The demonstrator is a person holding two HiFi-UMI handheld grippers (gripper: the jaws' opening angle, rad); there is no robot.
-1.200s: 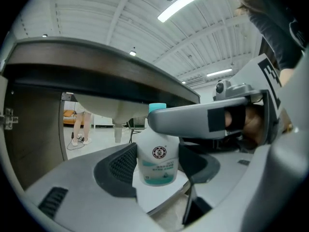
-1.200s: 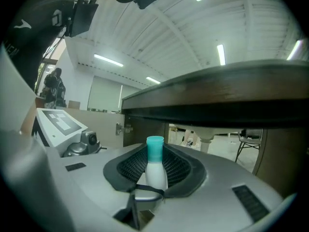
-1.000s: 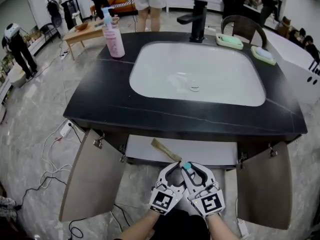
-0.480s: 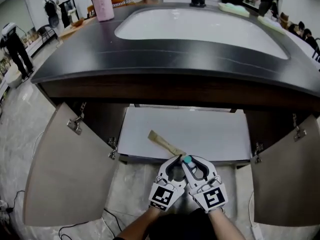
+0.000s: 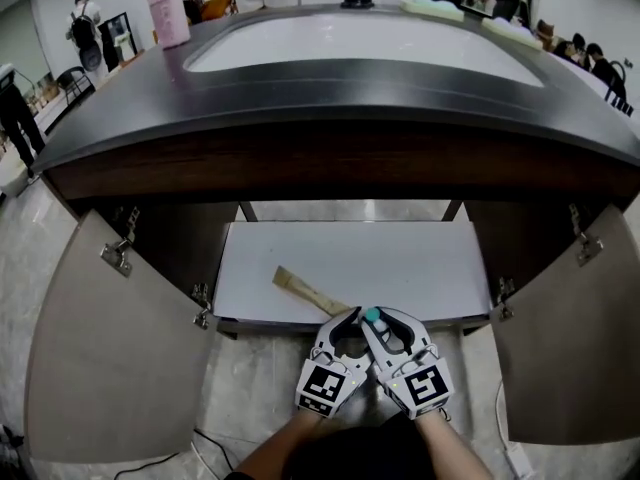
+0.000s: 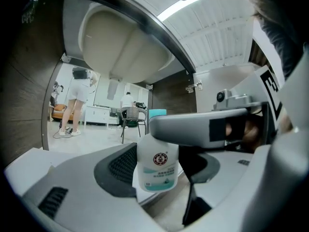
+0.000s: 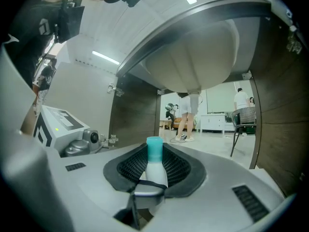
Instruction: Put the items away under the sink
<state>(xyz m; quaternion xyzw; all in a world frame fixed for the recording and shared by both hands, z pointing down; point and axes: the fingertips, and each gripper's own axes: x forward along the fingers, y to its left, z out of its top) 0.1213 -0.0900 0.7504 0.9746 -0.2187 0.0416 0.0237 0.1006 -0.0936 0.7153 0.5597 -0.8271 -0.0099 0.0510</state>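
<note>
- Room: you are facing a vanity that stands on a glossy grey marble floor (image 5: pixel 250 388). People are standing in the bright room beyond it.
- Surface: a black stone countertop (image 5: pixel 330 88) is spanning the top. A white oval sink basin (image 5: pixel 360 43) is sunk into it, and a pink pump bottle (image 5: pixel 167 8) is standing at its far left corner.
- Cabinet: the left beige cabinet door (image 5: pixel 110 358) and the right beige cabinet door (image 5: pixel 570 348) are both hanging wide open.
- Contents: the flat white shelf (image 5: pixel 400 263) is carrying a pale wooden flat-handled utensil (image 5: pixel 300 286). It is lying aslant near the front edge, and its kind is not clear.
- Tongs: you are holding the left gripper (image 5: pixel 347 326) and the right gripper (image 5: pixel 392 328) side by side with their tips crossing, and both are clenching on one thing.
- Task's thing: the small white plastic bottle with a teal cap (image 6: pixel 157 166) is standing upright between the two grippers.
  - The left gripper's pads are pressing on its labelled body.
  - The right gripper's pads are pinching its shoulder below the cap.
  - It is sitting at the cabinet mouth, over the shelf's front edge. Whether it is touching the shelf cannot be told.
- Materials:
  - The bottle is smooth and rounded, with a teal-and-white label carrying a round red mark.
  - The jaw pads are dark and ribbed.
  - The basin's underside is bulging overhead as a smooth pale bowl.
  - The dark wood-grain cabinet walls (image 7: pixel 135 115) are framing it.
</note>
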